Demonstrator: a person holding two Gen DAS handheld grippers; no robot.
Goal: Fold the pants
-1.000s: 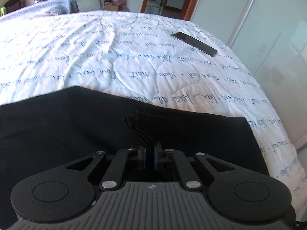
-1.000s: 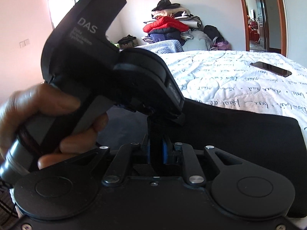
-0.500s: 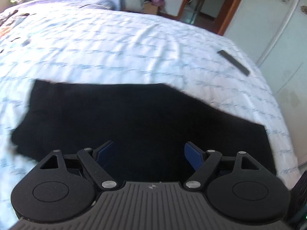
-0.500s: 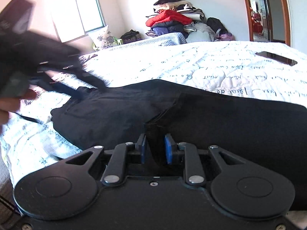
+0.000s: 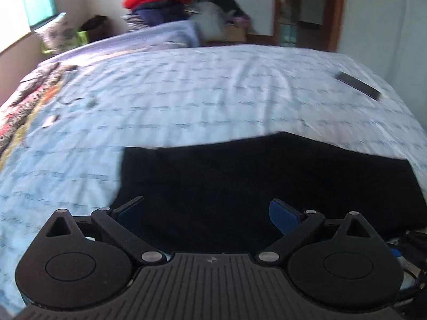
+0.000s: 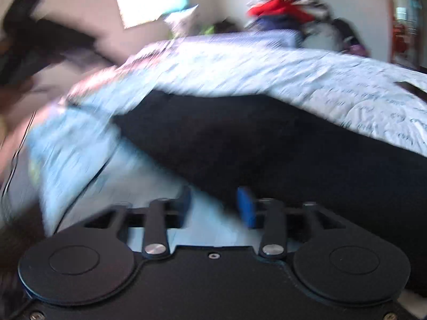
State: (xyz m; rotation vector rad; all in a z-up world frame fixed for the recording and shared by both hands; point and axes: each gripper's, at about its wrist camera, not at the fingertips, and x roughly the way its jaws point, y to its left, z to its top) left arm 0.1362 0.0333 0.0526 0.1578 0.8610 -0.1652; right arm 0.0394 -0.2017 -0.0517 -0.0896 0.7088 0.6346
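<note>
The black pants [image 5: 267, 181] lie folded into a flat dark rectangle on the white bedspread [image 5: 186, 101]. My left gripper [image 5: 205, 213] is wide open and empty, above the near edge of the pants. In the blurred right wrist view the pants [image 6: 267, 146] lie ahead and to the right. My right gripper [image 6: 214, 202] is open and empty, at the pants' near left edge, with bedspread [image 6: 240, 72] showing between its fingers.
A black phone [image 5: 357, 85] lies on the bed at the far right. A pile of clothes [image 5: 160, 2] stands behind the bed by the wall. A doorway [image 5: 304, 8] is at the back right. A patterned blanket [image 5: 24, 101] covers the bed's left side.
Both grippers have let go of the pants: the left opened half a second ago and pulled back, the right has opened just now and swings left. The pants now lie flat.
</note>
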